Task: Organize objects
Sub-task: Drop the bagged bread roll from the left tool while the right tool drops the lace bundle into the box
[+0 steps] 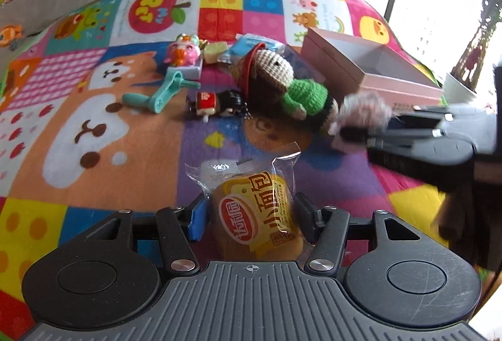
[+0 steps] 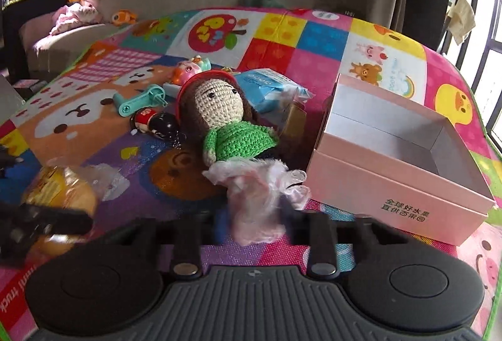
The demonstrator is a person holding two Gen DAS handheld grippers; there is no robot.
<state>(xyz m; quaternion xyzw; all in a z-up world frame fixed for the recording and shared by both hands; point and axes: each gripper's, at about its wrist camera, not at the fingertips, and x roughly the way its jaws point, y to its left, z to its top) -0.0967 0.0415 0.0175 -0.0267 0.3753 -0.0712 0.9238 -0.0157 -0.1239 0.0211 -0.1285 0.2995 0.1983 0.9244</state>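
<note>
A wrapped yellow bread bun (image 1: pixel 251 228) sits between the fingers of my left gripper (image 1: pixel 251 215), whose pads press its sides; the bun (image 2: pixel 62 193) and that gripper (image 2: pixel 47 221) also show at the left of the right wrist view. A crocheted doll (image 2: pixel 238 134) in a green sweater and red hat lies on the play mat (image 2: pixel 94 109). My right gripper (image 2: pixel 257 221) is shut on the doll's pink frilly skirt (image 2: pixel 260 184). In the left wrist view the right gripper (image 1: pixel 345 130) reaches in from the right to the doll (image 1: pixel 301 93). An open pink box (image 2: pixel 392 193) stands to the right of the doll.
Behind the doll lie a teal crank handle (image 1: pixel 163 93), a small black and red figure keychain (image 1: pixel 216 104), a pink owl toy (image 1: pixel 180 52) and a blue packet (image 1: pixel 251 44). The pink box (image 1: pixel 392 90) is empty inside. A sofa borders the mat's far side.
</note>
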